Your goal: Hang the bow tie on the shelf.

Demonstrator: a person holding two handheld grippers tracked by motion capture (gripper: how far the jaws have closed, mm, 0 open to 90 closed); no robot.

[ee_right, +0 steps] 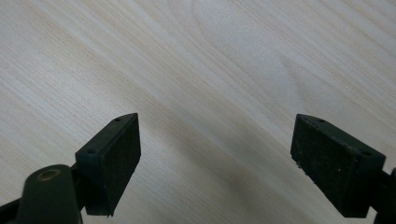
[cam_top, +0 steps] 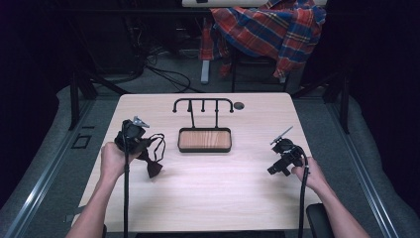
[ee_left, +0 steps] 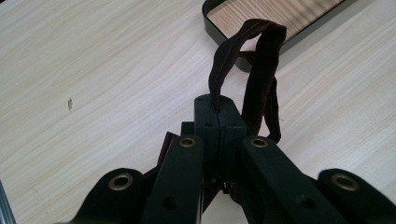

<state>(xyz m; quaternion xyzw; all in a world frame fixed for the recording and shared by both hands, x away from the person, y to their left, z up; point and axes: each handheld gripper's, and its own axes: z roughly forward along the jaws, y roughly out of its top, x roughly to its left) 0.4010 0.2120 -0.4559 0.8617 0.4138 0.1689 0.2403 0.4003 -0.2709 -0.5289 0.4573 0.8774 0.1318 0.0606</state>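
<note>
Two hand-held grippers are on the go here, and only one is doing anything. The left hand-held gripper has its jaws pressed together on a dark maroon bow tie, pinching the strap rather than the bow. In the left gripper view the band loops up out of the closed jaws and droops back down beside them. From the high view the bow itself hangs below the gripper, at or just off the desk, near the left side and a bit left of the stand.

That stand is a black rack with hooks along a top bar, rising from the wood-bottomed tray that forms its base. Nothing hangs on it and the tray is bare. So my read is: pickup done, the carry over and the hang or drop all left to do.

Orientation-wise, the tie dangles, so its long axis runs roughly up and down from the jaws, bow end pointing down toward the desk and the strap loop flopping toward the tray. Exact tilt is hard to tell.

The right hand-held gripper sits low over bare desk on the right, well apart from everything, jaws spread wide with nothing between them.
</note>
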